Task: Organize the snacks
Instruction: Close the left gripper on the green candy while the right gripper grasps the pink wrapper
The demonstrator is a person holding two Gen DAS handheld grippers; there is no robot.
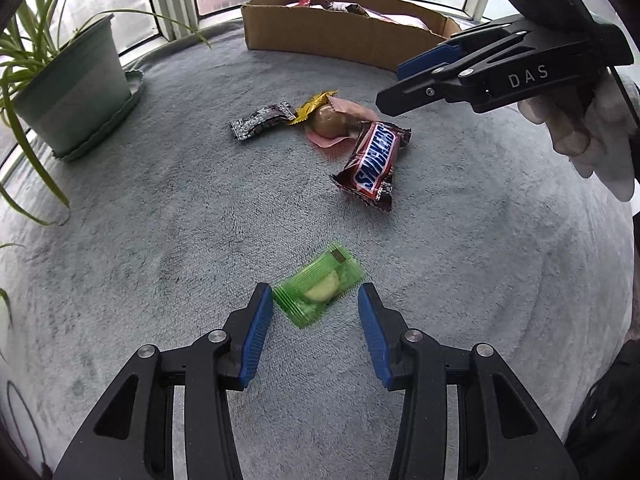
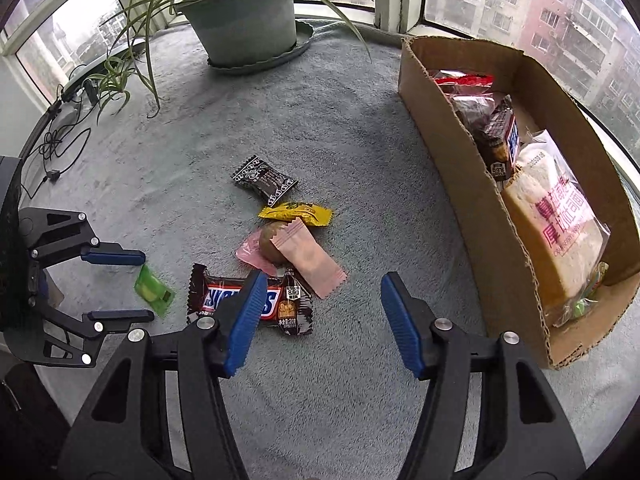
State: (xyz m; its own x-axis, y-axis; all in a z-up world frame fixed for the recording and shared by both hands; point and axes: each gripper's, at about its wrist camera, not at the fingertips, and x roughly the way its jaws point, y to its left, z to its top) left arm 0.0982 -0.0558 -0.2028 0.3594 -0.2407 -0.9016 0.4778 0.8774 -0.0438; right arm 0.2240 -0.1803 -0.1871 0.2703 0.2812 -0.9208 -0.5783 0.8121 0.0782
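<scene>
A green candy packet (image 1: 319, 289) lies on the grey cloth just ahead of and between the fingers of my open left gripper (image 1: 316, 294); it also shows in the right wrist view (image 2: 154, 290). A Snickers bar (image 1: 374, 160) (image 2: 250, 300), a pink-wrapped snack (image 1: 332, 122) (image 2: 296, 256), a yellow packet (image 2: 296, 213) and a black packet (image 1: 262, 121) (image 2: 264, 180) lie loose mid-cloth. My right gripper (image 2: 322, 284) is open and empty, above the cloth near the Snickers bar. A cardboard box (image 2: 452, 120) (image 1: 320, 32) holds several snacks.
A potted plant (image 1: 68, 88) (image 2: 244, 12) stands on a saucer by the windows. Cables and a dark device (image 2: 60, 136) lie at the far left of the right wrist view. Windows ring the cloth-covered ledge.
</scene>
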